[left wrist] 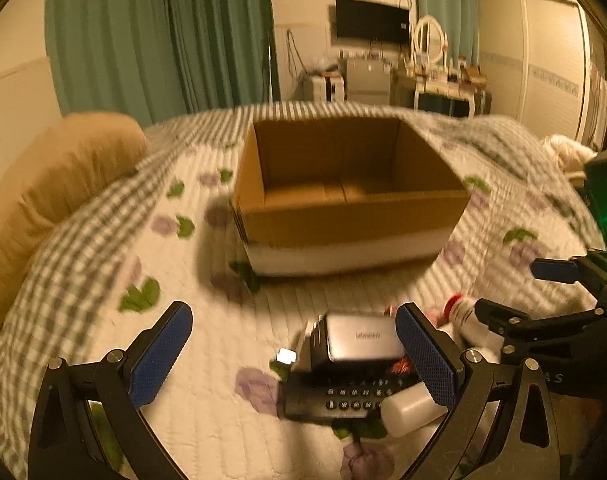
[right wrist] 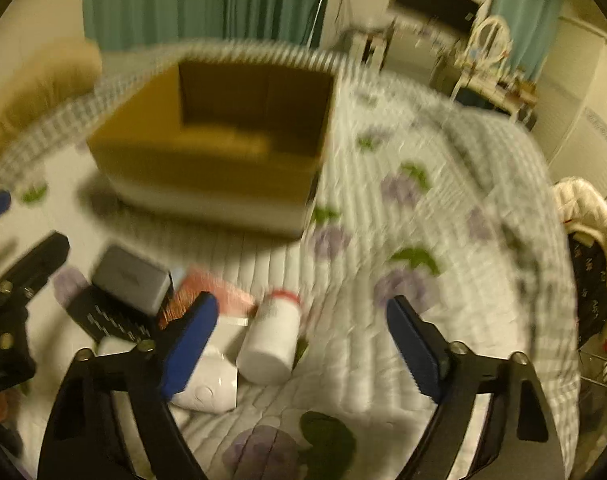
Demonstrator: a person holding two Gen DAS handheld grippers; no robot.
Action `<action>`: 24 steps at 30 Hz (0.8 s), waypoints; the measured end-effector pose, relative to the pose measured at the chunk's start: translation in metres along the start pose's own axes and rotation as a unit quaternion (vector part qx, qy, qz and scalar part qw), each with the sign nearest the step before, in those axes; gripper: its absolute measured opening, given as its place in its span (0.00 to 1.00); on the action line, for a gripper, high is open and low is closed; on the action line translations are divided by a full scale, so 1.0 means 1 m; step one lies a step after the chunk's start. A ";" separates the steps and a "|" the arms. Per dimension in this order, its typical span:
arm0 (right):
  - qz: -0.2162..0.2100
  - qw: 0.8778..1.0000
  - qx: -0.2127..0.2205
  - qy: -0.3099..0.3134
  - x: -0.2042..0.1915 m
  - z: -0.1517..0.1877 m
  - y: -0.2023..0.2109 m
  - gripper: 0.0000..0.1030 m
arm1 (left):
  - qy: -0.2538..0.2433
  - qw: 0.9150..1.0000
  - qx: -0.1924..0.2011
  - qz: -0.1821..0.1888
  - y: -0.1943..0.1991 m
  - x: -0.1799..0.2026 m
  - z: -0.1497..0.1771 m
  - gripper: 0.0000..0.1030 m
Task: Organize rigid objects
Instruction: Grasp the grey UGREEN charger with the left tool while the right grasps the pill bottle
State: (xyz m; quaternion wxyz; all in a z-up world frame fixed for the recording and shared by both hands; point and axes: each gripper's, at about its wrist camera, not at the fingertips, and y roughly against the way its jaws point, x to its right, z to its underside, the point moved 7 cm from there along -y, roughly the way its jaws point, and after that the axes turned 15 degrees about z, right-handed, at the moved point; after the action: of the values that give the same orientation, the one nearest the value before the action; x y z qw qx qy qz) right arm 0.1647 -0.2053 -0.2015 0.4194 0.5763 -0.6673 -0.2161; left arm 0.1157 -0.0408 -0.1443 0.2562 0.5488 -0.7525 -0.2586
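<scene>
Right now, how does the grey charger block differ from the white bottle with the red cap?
The grey charger block is boxy and metallic-looking; the white bottle is round and pale. The charger block rests on top of a black keypad device, while the bottle lies on its side directly on the quilt. Both sit in the same small pile in front of the open cardboard box.

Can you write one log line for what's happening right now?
left gripper: open, over charger | right gripper: open, by bottle | box: empty

We see a bed under a white quilt with purple flowers and a checked border, a tan pillow at left, green curtains, and a wall-mounted television.
</scene>
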 end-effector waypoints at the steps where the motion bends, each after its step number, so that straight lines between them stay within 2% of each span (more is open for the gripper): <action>1: -0.005 1.000 -0.010 0.004 -0.003 0.003 -0.006 0.74 | 0.000 1.000 -0.006 0.002 -0.004 0.001 0.002 1.00; 3: -0.005 1.000 -0.024 0.010 -0.005 0.006 -0.015 0.72 | 0.000 1.000 -0.020 0.008 -0.011 0.004 0.008 1.00; 7: -0.007 0.998 -0.051 0.028 -0.011 0.011 -0.026 0.59 | -0.001 0.999 -0.038 0.015 -0.021 0.009 0.016 1.00; 10: -0.010 0.998 -0.055 0.040 -0.017 0.012 -0.029 0.55 | -0.004 0.999 -0.048 0.017 -0.029 0.012 0.019 1.00; 15: -0.013 0.995 -0.084 0.047 -0.021 0.015 -0.043 0.45 | -0.006 0.998 -0.063 0.021 -0.039 0.014 0.024 1.00; 16: -0.018 0.995 -0.085 0.047 -0.022 0.015 -0.044 0.36 | -0.005 0.998 -0.066 0.023 -0.041 0.014 0.025 1.00; 20: -0.021 0.997 -0.068 0.038 -0.015 0.014 -0.037 0.35 | -0.002 0.996 -0.080 0.028 -0.048 0.013 0.029 1.00; 24: -0.026 0.999 -0.029 0.018 -0.005 0.002 -0.017 0.35 | -0.005 0.995 -0.089 0.039 -0.057 0.015 0.031 0.98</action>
State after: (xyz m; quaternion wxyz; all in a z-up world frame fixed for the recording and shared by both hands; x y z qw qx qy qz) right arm 0.1727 -0.2055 -0.2173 0.4421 0.5852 -0.6376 -0.2355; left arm 0.1307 -0.0671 -0.2040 0.3106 0.4925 -0.7486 -0.3170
